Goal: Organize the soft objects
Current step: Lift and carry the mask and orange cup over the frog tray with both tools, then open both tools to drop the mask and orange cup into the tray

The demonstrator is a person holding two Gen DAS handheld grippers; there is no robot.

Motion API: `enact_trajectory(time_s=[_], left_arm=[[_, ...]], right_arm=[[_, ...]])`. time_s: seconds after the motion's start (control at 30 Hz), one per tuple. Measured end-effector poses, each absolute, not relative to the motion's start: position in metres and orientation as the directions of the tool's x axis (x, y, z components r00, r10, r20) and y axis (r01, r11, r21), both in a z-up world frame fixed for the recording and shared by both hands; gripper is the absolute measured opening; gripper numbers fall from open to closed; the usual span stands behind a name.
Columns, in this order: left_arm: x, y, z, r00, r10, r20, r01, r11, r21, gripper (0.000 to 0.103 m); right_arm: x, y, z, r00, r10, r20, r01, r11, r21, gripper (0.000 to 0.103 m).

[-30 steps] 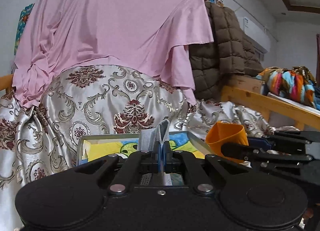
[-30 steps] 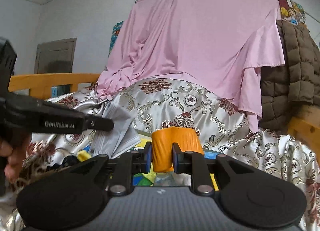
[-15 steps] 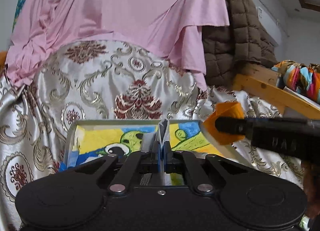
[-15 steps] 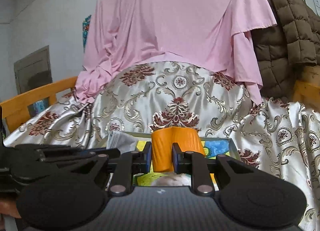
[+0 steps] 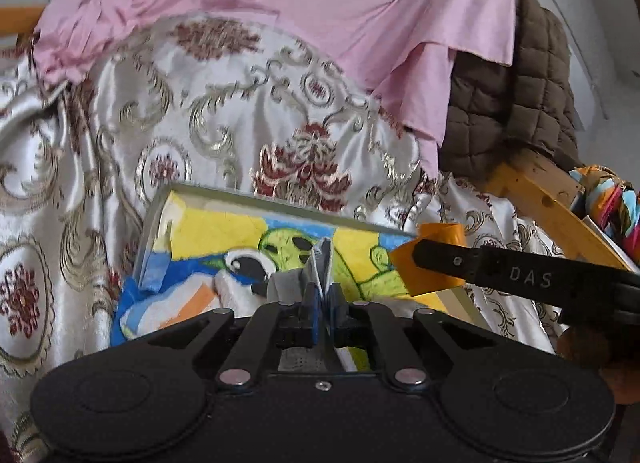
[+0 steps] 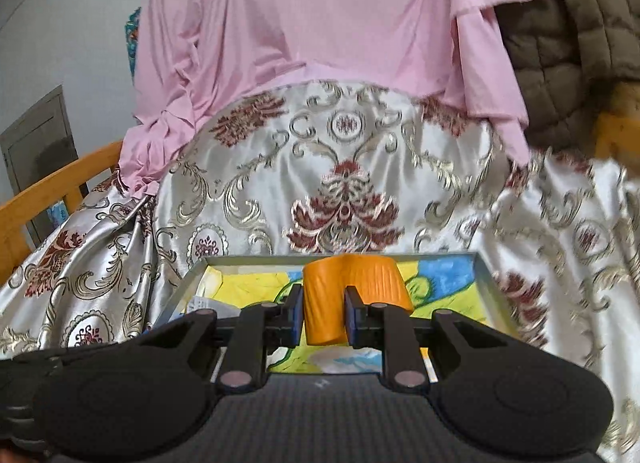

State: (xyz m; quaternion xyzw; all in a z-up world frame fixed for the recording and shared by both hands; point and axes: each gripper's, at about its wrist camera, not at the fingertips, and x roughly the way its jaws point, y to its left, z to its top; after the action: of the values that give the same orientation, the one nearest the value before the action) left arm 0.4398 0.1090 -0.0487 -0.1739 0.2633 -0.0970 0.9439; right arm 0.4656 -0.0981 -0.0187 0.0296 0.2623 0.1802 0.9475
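My left gripper (image 5: pixel 323 299) is shut on a thin grey folded cloth (image 5: pixel 318 263) and holds it over a shallow grey tray (image 5: pixel 256 202) lined with a yellow, green and blue cartoon towel (image 5: pixel 224 235). My right gripper (image 6: pixel 323 313) is shut on an orange soft roll (image 6: pixel 352 283) above the same tray (image 6: pixel 488 283). In the left wrist view the right gripper's finger (image 5: pixel 520 275) and the orange roll (image 5: pixel 436 263) reach in from the right. The grey cloth shows at the tray's left edge in the right wrist view (image 6: pixel 204 305).
The tray lies on a silver brocade bedspread (image 5: pixel 224 123). A pink sheet (image 6: pixel 320 23) hangs behind, with a brown quilted jacket (image 5: pixel 516 111) to its right. Wooden bed rails (image 6: pixel 52 191) stand at both sides. A multicoloured cloth (image 5: pixel 612 203) lies at the far right.
Both grippers have moved forward and tilted down toward the tray, which now fills more of each view. Each has kept its hold on its cloth.
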Motion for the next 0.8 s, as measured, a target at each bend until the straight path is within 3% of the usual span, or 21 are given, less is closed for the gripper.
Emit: enact_trajectory(time_s=[0.23, 0.37, 0.63, 0.8], left_arm=[[0.443, 0.113, -0.057, 0.827, -0.285, -0.484, 0.082, 0.914, -0.398, 0.006], [0.444, 0.113, -0.06, 0.819, -0.285, -0.498, 0.073, 0.913, -0.401, 0.011], [0.446, 0.113, -0.061, 0.799, -0.299, -0.521, 0.058, 0.902, -0.428, 0.019], [0.443, 0.112, -0.053, 0.8, -0.288, -0.526, 0.048, 0.905, -0.423, 0.031]], right_arm=[[0.471, -0.095, -0.033, 0.745, 0.412, -0.524, -0.354, 0.911, 0.213, 0.025], [0.469, -0.094, -0.037, 0.726, 0.429, -0.537, -0.373, 0.902, 0.218, 0.027], [0.469, -0.097, -0.04, 0.721, 0.411, -0.558, -0.353, 0.911, 0.215, 0.041], [0.467, -0.1, -0.035, 0.718, 0.419, -0.555, -0.357, 0.907, 0.224, 0.049]])
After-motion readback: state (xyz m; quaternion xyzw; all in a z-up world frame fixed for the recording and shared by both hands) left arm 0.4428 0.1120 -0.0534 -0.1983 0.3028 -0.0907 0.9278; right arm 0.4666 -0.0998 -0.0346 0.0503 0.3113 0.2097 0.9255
